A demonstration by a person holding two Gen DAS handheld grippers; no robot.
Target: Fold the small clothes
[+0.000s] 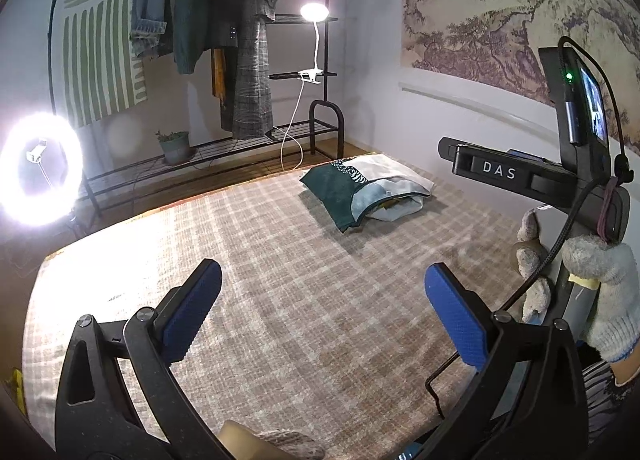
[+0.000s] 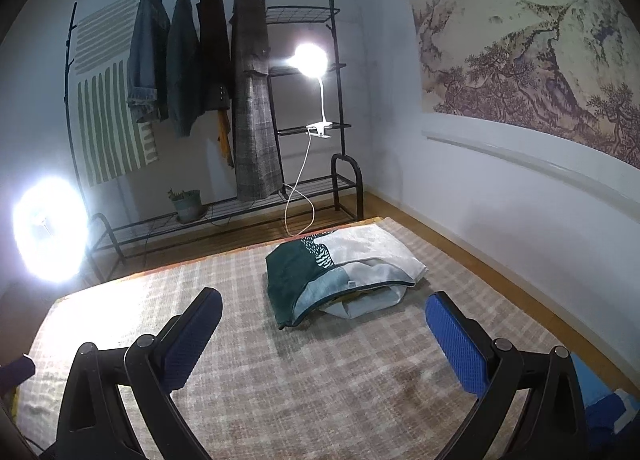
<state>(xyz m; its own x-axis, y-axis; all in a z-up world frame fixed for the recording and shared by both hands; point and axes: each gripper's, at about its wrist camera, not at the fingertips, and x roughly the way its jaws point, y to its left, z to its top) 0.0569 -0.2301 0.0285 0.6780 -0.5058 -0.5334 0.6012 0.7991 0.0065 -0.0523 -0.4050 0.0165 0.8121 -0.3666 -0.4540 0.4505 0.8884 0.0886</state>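
1. The left gripper has its jaws spread wide, with only bare checked rug showing between the blue pads.
2. The right gripper likewise has its jaws spread wide with nothing pinched; the same rug lies between its pads.
3. Ahead of the left jaws and a little to the right, well apart from them, lies a folded pile of clothes on the rug: a dark green piece on the left, pale grey and white pieces to the right and beneath.
4. In the right wrist view the same pile lies straight ahead of the jaws, near but not touching them.
5. To the right of the left jaws, the right gripper's black body shows with the letters DAS, held by a hand in a grey knit glove.
6. Beyond the pile, past the rug's far edge, stands a black clothes rack hung with jackets and a checked coat.
7. A clip lamp glows on the rack's shelves.
8. A small potted plant sits on the rack's bottom shelf.
9. Far to the left of the jaws a ring light glares.
10. On the wall to the right hangs a landscape mural.
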